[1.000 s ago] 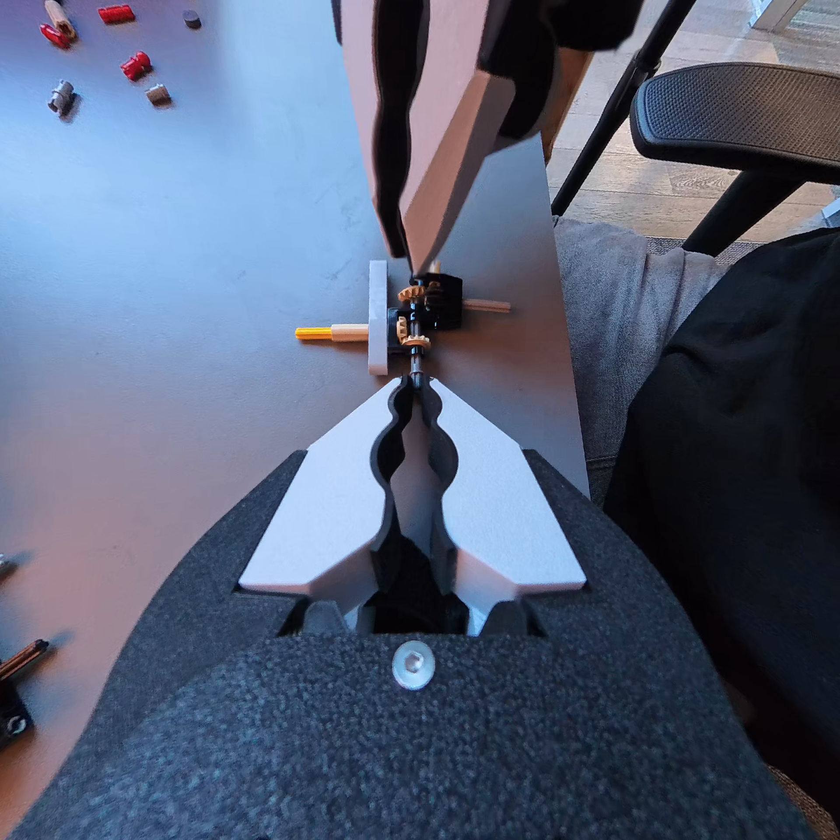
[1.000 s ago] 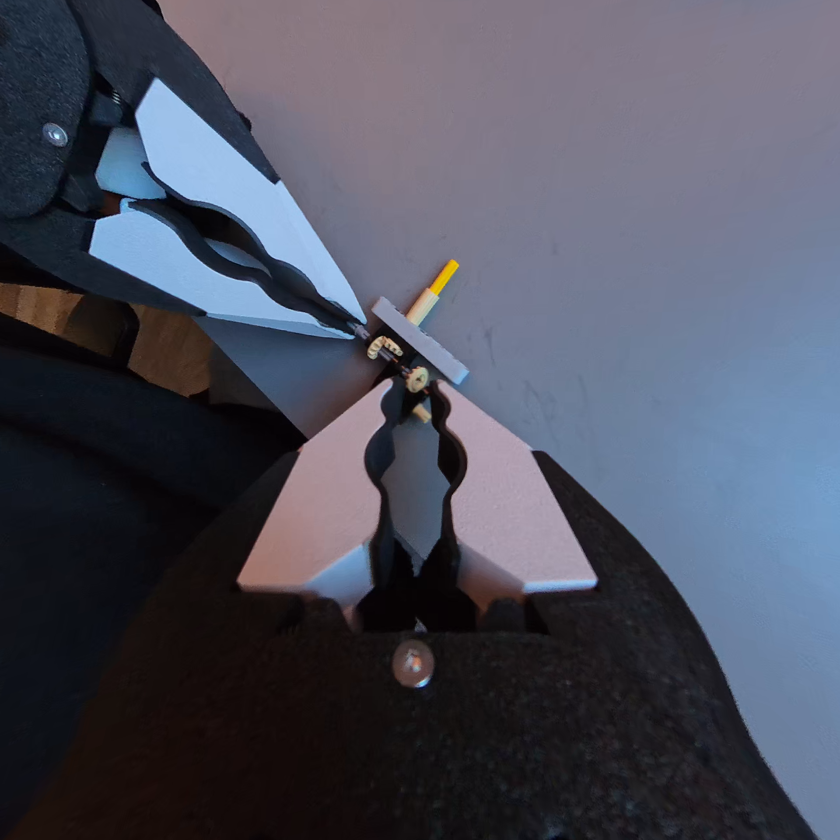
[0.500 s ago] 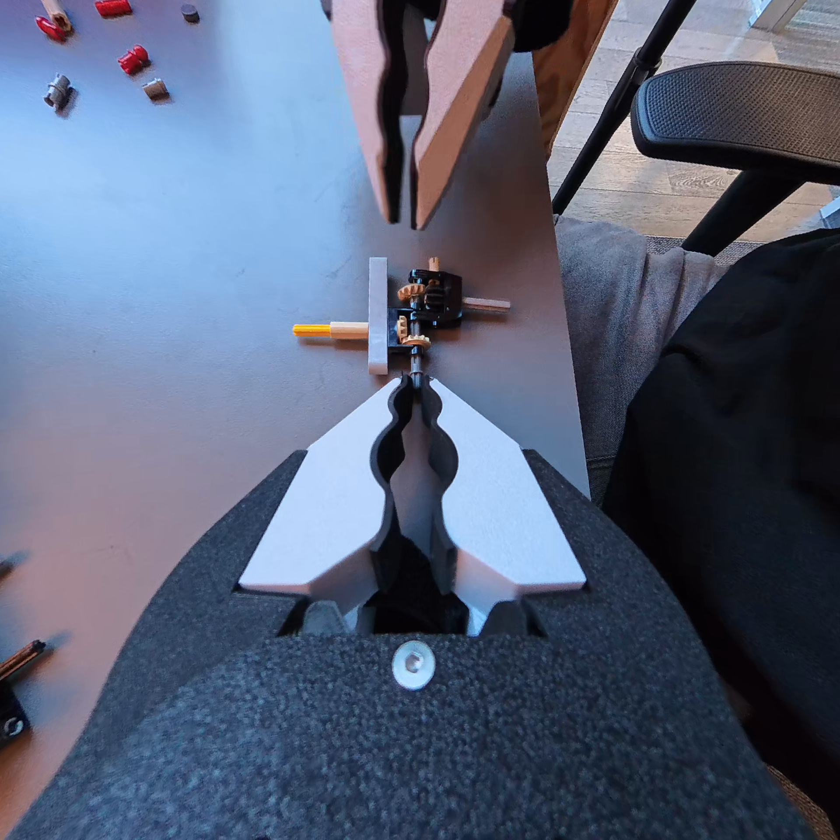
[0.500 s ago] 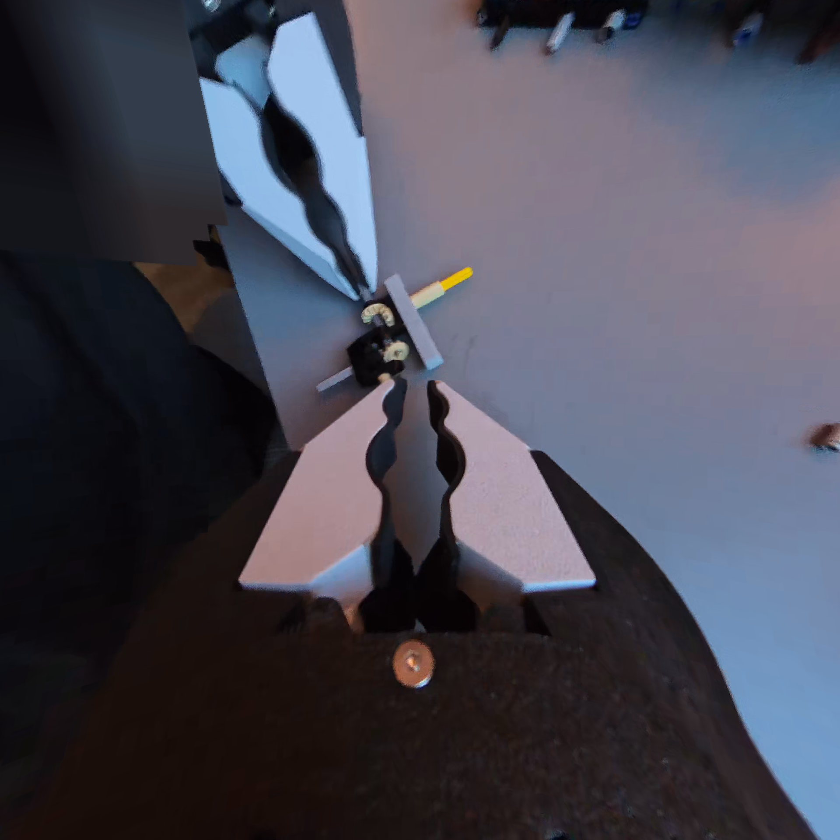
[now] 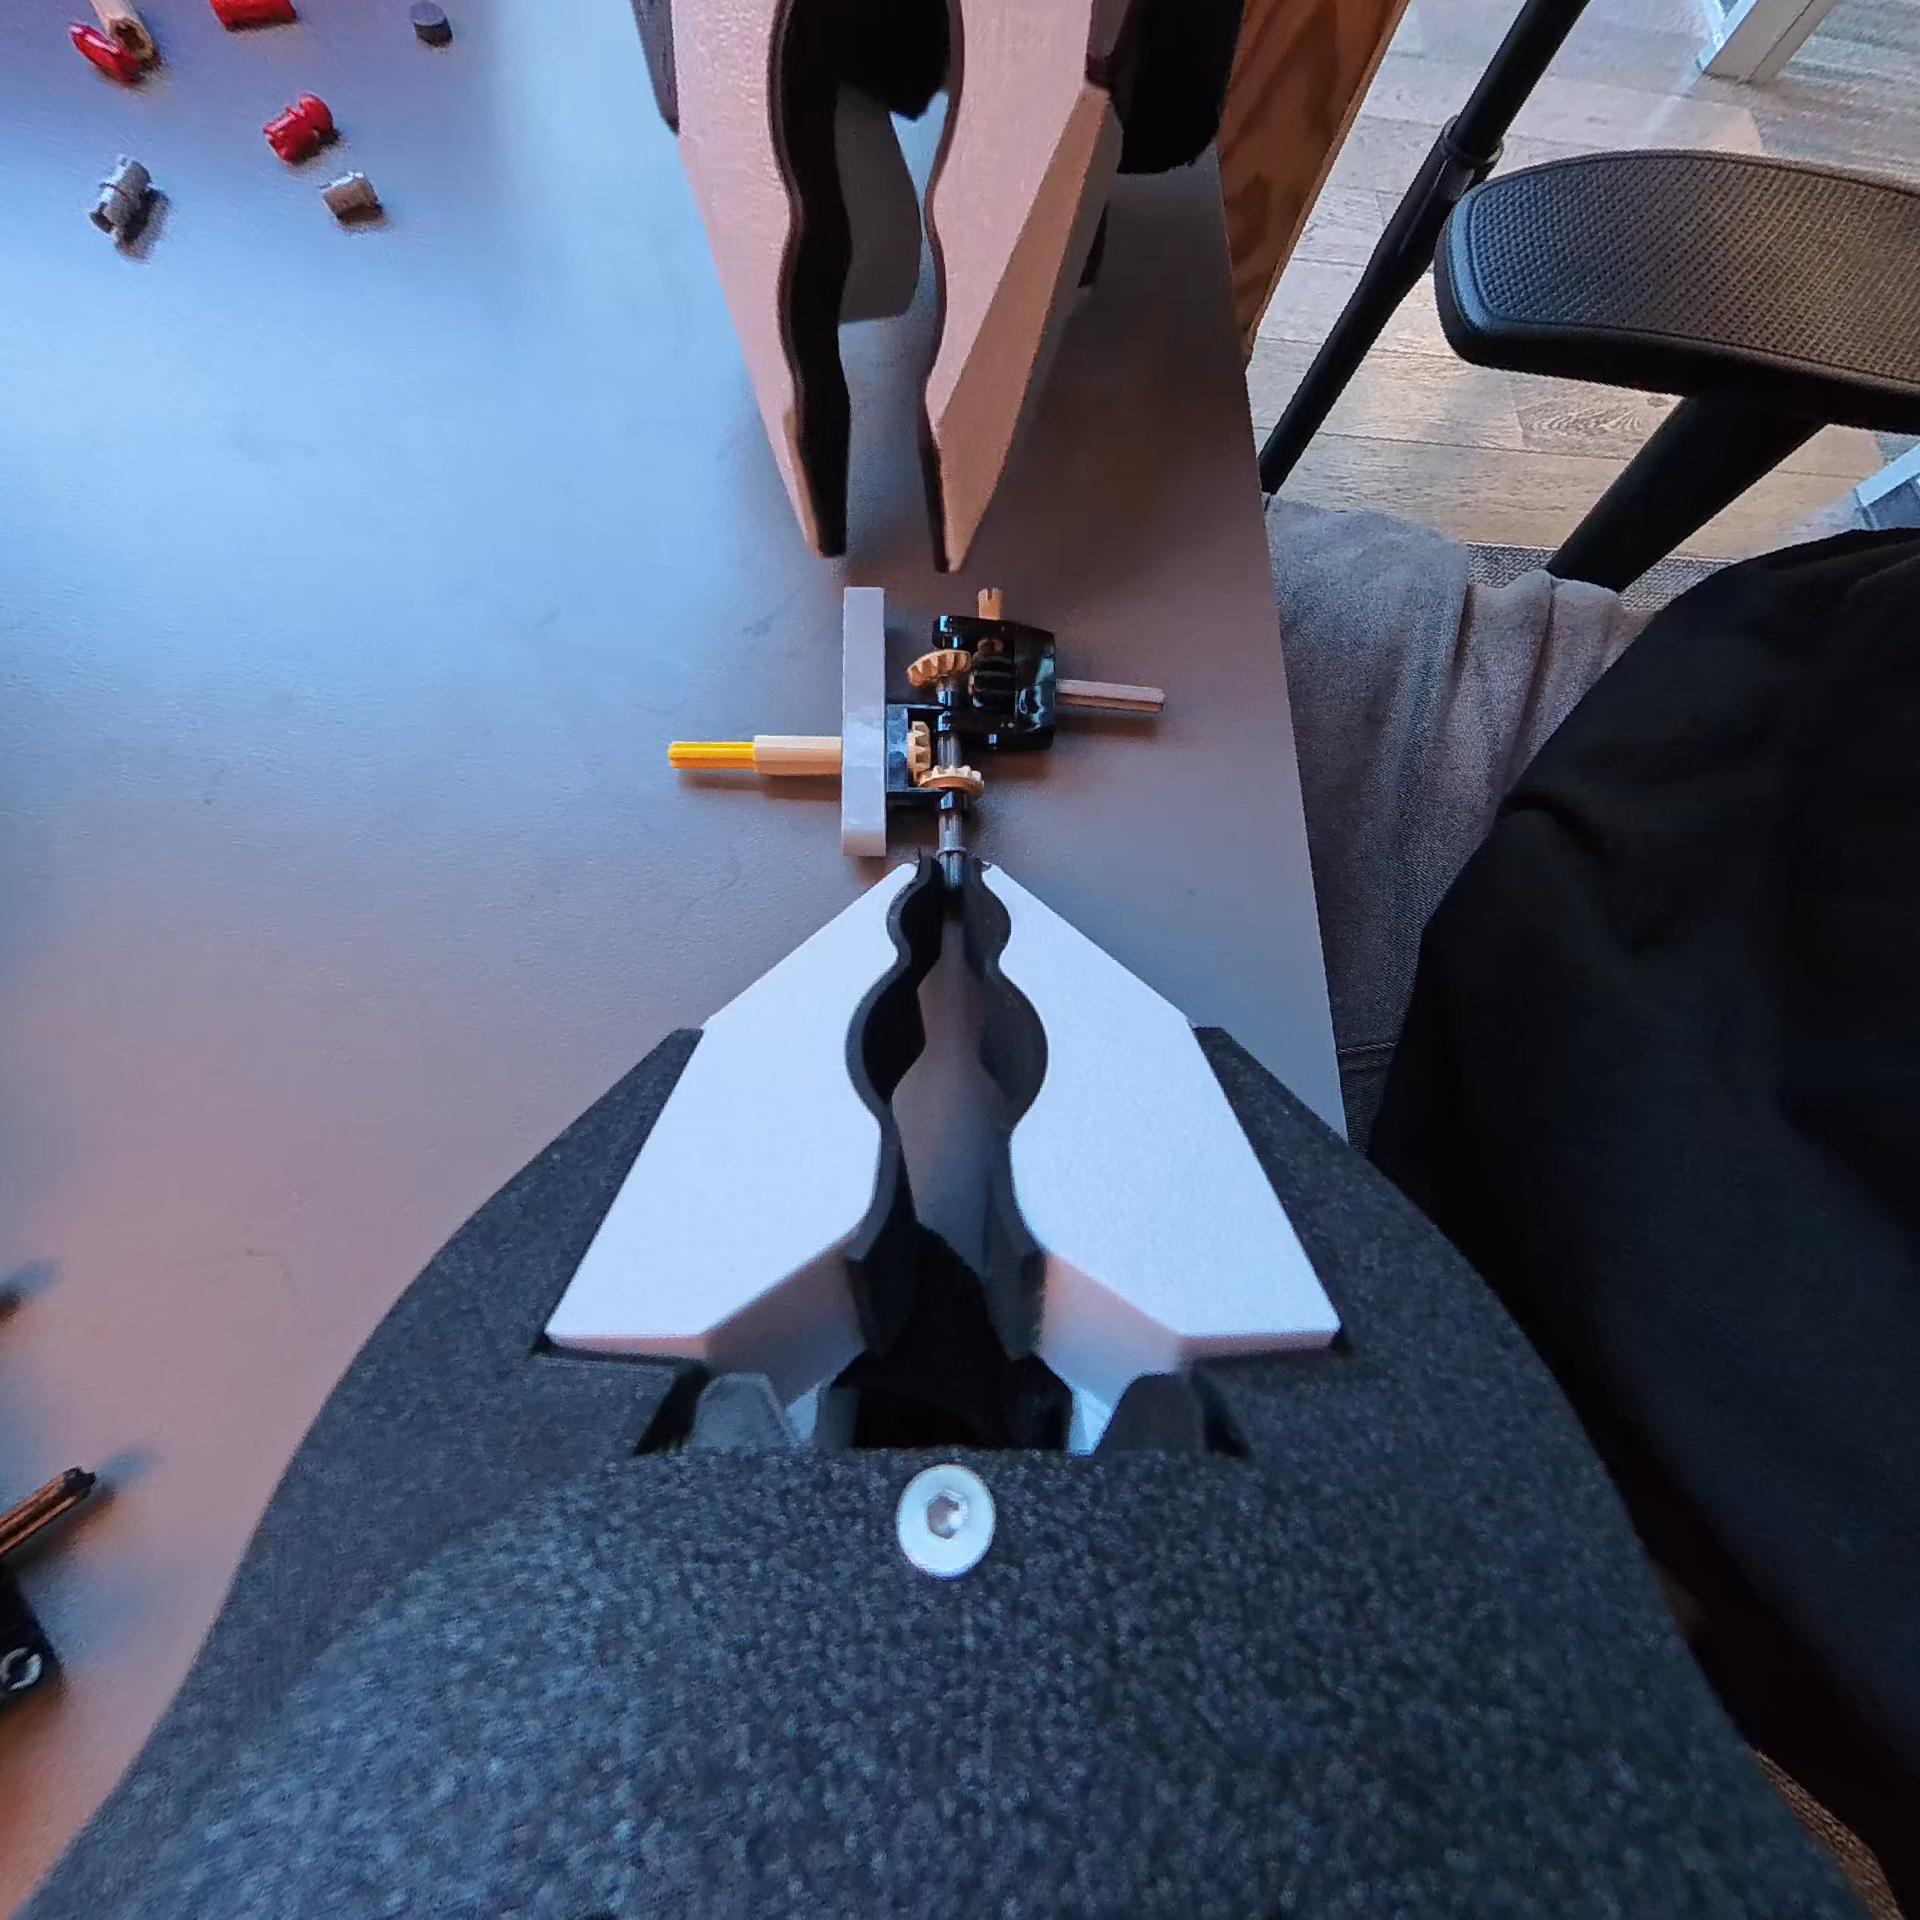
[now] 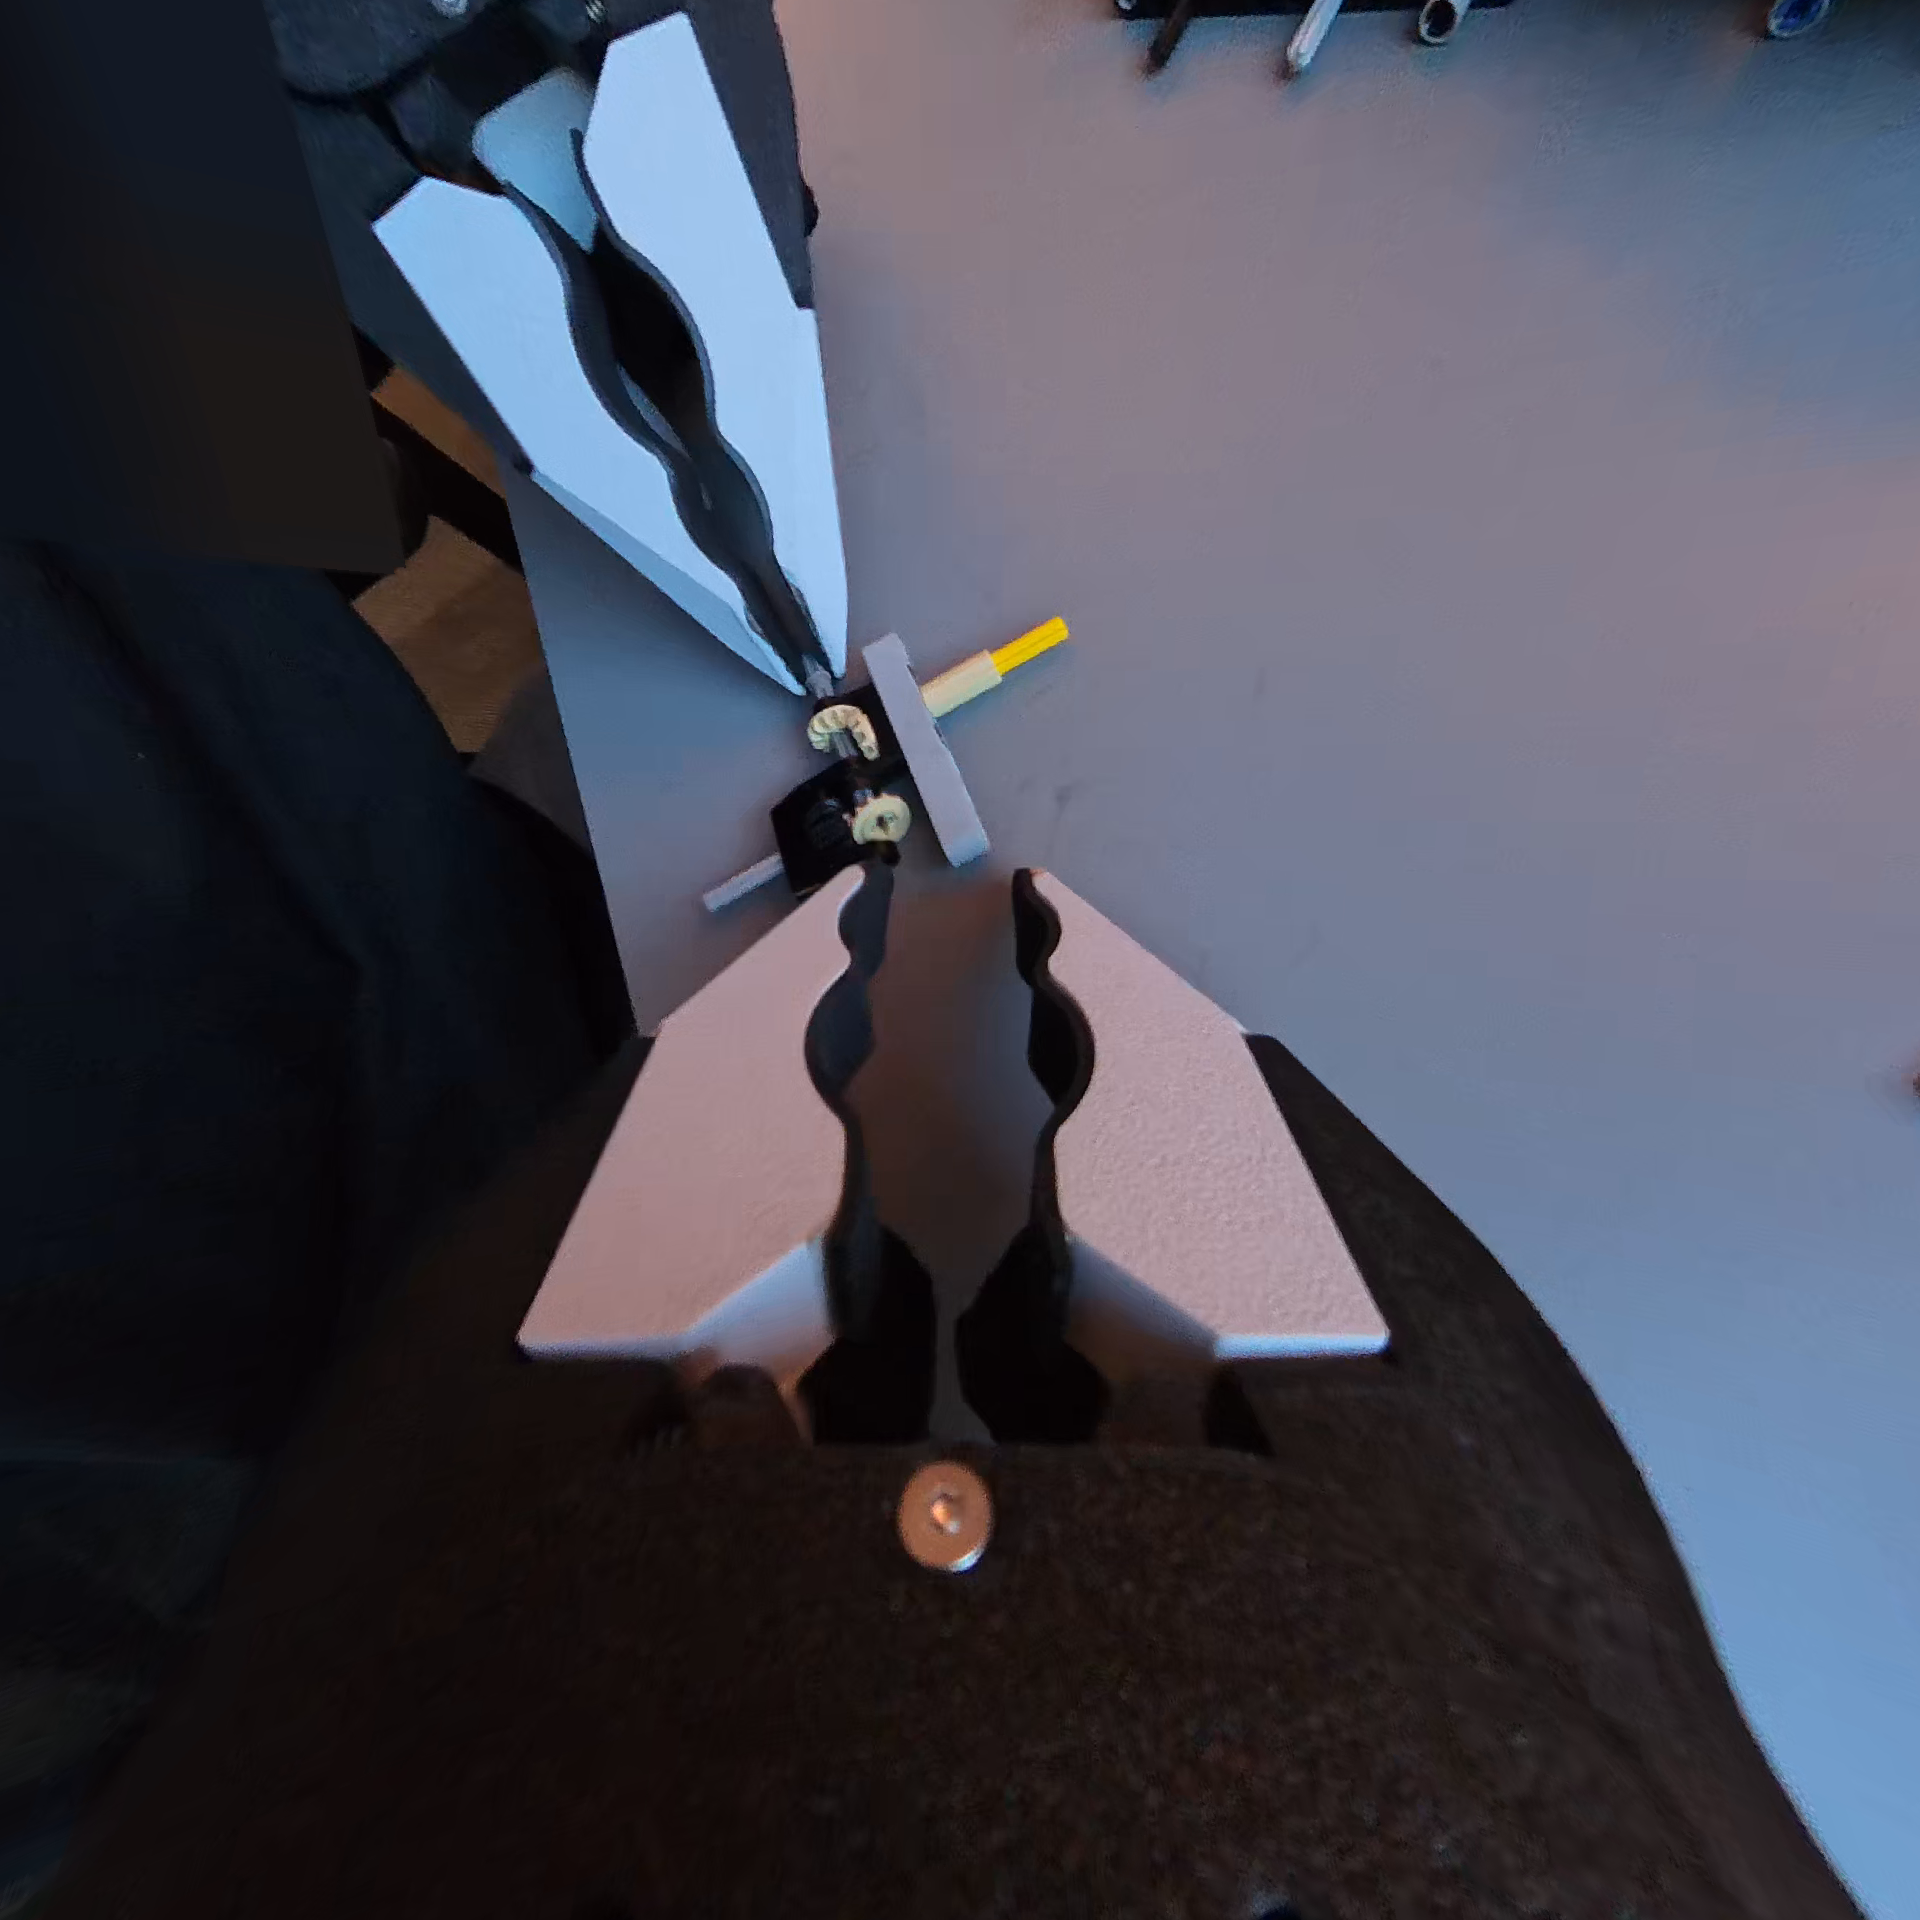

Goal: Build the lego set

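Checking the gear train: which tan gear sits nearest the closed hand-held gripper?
The tan gear at the axle's near end, just beyond the left hand-held gripper; the others lie farther.

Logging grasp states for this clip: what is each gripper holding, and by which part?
The left gripper pinches the near end of the dark axle of the lego assembly. The right gripper is open, holding nothing.
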A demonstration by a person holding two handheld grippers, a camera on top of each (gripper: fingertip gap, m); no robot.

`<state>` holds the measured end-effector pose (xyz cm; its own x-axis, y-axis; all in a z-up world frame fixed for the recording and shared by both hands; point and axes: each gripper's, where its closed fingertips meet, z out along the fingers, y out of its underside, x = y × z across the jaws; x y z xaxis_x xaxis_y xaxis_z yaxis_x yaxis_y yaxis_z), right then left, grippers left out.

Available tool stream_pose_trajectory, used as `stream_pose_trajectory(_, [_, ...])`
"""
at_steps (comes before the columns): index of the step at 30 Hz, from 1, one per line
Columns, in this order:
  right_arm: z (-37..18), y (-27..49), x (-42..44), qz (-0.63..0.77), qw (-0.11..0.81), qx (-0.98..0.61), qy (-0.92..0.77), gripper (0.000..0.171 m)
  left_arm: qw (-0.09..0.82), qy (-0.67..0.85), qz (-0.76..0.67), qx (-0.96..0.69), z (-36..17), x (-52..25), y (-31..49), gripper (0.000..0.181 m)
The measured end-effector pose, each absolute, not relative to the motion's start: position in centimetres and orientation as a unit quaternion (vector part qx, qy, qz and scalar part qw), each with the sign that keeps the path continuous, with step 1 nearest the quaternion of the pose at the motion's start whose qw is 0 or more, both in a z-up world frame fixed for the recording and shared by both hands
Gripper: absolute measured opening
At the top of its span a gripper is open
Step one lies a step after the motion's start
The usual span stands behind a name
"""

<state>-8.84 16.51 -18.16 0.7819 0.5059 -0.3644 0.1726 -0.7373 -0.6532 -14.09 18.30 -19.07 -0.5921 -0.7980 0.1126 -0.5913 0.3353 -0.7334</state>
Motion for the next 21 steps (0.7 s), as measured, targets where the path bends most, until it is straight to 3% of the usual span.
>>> stream_pose_trajectory(21, [-18.7, 17.5, -9.3, 0.284, 0.302, -0.870, -0.267, 0.011, 0.131, 0.805, -0.385, -0.433, -19.1, -14.1, 18.3, 0.001])
